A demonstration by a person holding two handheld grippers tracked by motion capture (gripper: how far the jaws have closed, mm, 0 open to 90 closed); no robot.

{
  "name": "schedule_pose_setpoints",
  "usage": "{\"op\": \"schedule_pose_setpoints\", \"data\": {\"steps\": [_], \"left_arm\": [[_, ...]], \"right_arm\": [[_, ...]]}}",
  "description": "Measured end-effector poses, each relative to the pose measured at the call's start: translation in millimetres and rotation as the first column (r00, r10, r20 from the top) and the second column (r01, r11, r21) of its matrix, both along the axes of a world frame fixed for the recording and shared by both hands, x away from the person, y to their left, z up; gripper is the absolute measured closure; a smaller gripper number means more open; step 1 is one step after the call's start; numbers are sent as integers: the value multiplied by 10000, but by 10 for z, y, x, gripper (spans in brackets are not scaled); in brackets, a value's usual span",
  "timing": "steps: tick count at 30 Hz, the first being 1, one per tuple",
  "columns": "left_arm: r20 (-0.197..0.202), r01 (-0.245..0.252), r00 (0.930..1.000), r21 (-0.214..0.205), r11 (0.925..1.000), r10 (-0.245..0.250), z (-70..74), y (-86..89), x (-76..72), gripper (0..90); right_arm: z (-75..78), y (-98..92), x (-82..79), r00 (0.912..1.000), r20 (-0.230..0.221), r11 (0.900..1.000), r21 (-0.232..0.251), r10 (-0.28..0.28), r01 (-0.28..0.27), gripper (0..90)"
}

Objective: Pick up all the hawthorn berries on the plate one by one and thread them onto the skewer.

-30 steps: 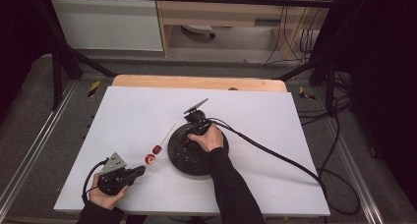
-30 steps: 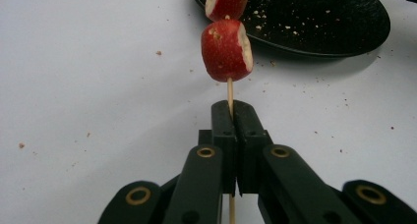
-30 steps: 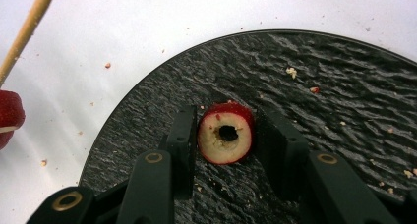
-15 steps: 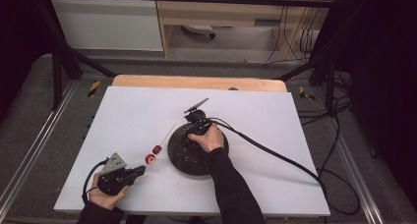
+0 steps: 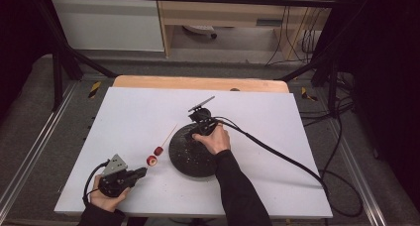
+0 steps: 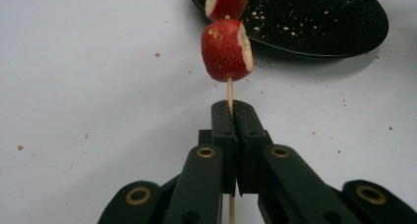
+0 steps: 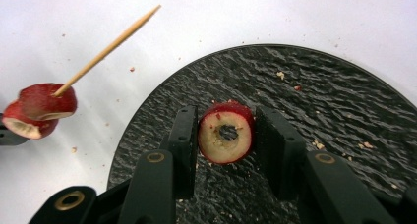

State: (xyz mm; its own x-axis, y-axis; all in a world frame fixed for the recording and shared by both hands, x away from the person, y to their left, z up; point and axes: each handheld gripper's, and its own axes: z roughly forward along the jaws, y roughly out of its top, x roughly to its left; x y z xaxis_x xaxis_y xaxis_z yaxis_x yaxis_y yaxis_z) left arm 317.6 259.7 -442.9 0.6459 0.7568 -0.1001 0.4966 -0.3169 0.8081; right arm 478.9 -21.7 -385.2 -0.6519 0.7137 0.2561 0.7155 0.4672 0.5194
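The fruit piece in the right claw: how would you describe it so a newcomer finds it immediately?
Start at the round black plate on the white table. Just above it, the right claw grips one red-skinned fruit slice with pale flesh. Unlike the two slices on the wooden skewer nearby, its cored hole is empty and no stick runs through it.

far fruit slice [image 6: 227,0] cropped, skewer [image 6: 229,94] base perhaps hidden

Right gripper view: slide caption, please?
Right gripper grips a cored red fruit slice above the black plate.
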Motion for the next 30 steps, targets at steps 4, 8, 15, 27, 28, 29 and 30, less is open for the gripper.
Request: {"op": "schedule_pose_setpoints", "data": {"steps": [4,8,15,27,28,29,30], "left_arm": [[5,21,10000,7,10000,-21,2,-7,-5,882],[24,43,10000,-16,10000,-43,7,-13,-9,882],[75,105,9999,8,9999,-105,16,-32,-22,882],[118,165,9998,-94,9998,-164,27,-62,-41,882],[134,160,9998,-99,9998,-159,29,-65,-43,881],[146,141,9998,-133,9998,-139,29,-70,-46,881],[157,145,9998,-156,9998,-142,31,-72,-48,881]], "right_arm": [[43,-60,-44,10000,11,9998,150,-96,96,628],[70,-134,-97,9998,62,9992,349,-185,183,628],[79,-277,-195,9990,314,9942,1031,-324,290,629],[29,-477,-388,9933,780,9606,2709,-855,614,630],[22,-490,-405,9924,820,9569,2831,-921,654,630],[17,-504,-421,9916,834,9529,2949,-991,704,630],[11,-521,-437,9907,854,9471,3120,-1062,747,630]]}}
